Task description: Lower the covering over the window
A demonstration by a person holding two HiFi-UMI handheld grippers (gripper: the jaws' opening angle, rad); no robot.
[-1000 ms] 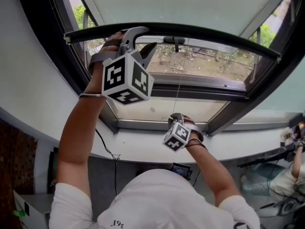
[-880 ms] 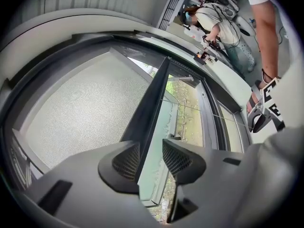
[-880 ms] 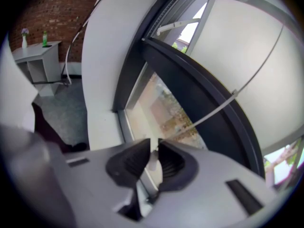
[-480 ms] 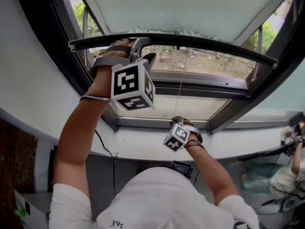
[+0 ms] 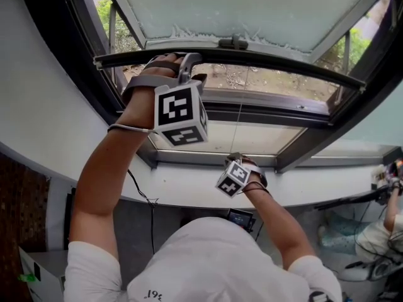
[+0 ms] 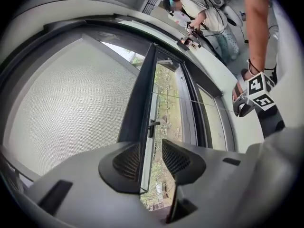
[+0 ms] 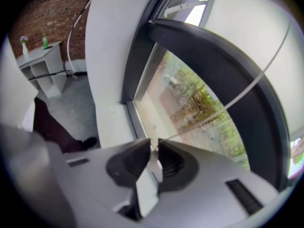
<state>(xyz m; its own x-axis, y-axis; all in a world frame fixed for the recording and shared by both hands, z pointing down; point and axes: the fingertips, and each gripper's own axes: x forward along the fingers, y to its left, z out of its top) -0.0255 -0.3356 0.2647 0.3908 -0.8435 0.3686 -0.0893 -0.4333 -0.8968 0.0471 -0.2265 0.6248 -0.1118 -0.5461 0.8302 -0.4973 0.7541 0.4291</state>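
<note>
The pale mesh blind (image 5: 252, 11) hangs over the top of the window, and its dark bottom bar (image 5: 283, 65) runs across the glass. My left gripper (image 5: 192, 68) is shut on the bar near its left end, one finger over it and one under. In the left gripper view the bottom bar (image 6: 140, 103) passes between the ridged pads (image 6: 126, 160). Lower, above the sill, my right gripper (image 5: 234, 158) is shut on the thin white pull cord (image 5: 239, 124). In the right gripper view the cord (image 7: 228, 101) runs taut up and to the right from the pinched pads (image 7: 142, 158).
A white sill (image 5: 189, 190) and the dark window frame (image 5: 302, 146) lie under the hands. A white shelf (image 7: 40, 65) stands by a brick wall behind me. Another person (image 6: 199, 8) sits further along the sill, beside a desk.
Both hands have sunk. The bottom bar has come down with the left gripper, and more of the pale blind shows above it. The right gripper has dropped slightly along the cord's line.
</note>
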